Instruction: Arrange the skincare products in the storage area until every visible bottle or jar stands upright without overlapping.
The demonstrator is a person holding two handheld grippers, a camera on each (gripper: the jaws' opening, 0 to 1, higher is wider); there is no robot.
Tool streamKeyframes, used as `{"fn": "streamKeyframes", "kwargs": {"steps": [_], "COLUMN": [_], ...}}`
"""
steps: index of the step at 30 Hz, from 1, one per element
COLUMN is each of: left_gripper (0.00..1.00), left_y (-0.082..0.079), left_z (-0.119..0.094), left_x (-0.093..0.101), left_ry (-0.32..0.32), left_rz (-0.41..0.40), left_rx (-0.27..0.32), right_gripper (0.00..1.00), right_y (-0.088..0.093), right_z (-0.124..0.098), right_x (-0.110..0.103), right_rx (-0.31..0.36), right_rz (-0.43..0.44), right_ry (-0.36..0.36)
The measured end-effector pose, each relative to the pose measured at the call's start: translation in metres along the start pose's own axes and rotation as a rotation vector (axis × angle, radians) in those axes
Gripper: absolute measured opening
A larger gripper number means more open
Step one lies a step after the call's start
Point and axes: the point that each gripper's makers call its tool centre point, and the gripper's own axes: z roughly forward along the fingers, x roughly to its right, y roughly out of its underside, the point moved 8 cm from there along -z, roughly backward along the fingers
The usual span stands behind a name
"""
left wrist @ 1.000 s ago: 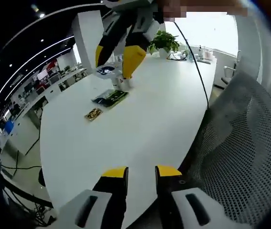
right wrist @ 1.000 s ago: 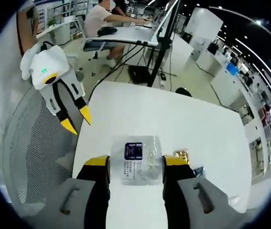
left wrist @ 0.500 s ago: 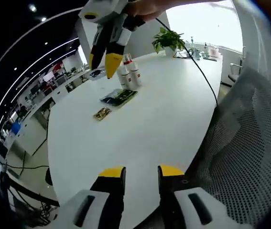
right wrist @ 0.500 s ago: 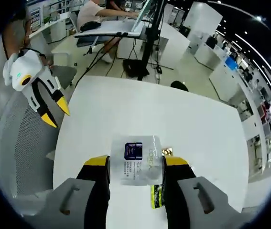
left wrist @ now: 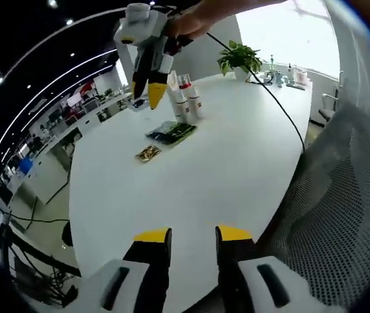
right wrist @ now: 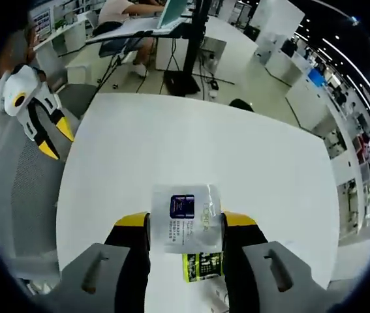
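Right gripper view has the right gripper (right wrist: 185, 225) clamped on a flat L'Oréal sample sachet (right wrist: 186, 217), upright between its fingertips, with a green-and-black sachet (right wrist: 201, 266) on the white table (right wrist: 191, 150) just beneath them. From the left gripper view, the standing white bottles (left wrist: 185, 98) lie right beside the right gripper's tips and far ahead of the left gripper (left wrist: 194, 236), whose jaws stand slightly apart and empty. The right hand is plainly nearer, so any placing beside those bottles likely falls to it.
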Motion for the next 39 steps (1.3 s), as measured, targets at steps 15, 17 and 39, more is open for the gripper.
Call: {"fn": "streamKeyframes", "kwargs": {"steps": [15,17,39], "left_gripper": [0.38,0.39,0.39], "left_y": [0.005,0.005,0.007], "left_z": [0.002,0.002,0.004], "left_x": [-0.001,-0.001,-0.001], "left_ry": [-0.015,-0.015,-0.005], "left_rz": [-0.003,-0.001,-0.018], "left_rx": [-0.035,-0.036,-0.07], "right_gripper": [0.41,0.41,0.41], "right_y": [0.009,0.01,0.006], "right_z": [0.018,0.021,0.057], "right_x": [0.028,0.032,0.094], "right_rx": [-0.025,-0.032,-0.059], "right_rz": [0.031,0.027,0.066], "right_ry": [-0.017,-0.021,-0.038]}}
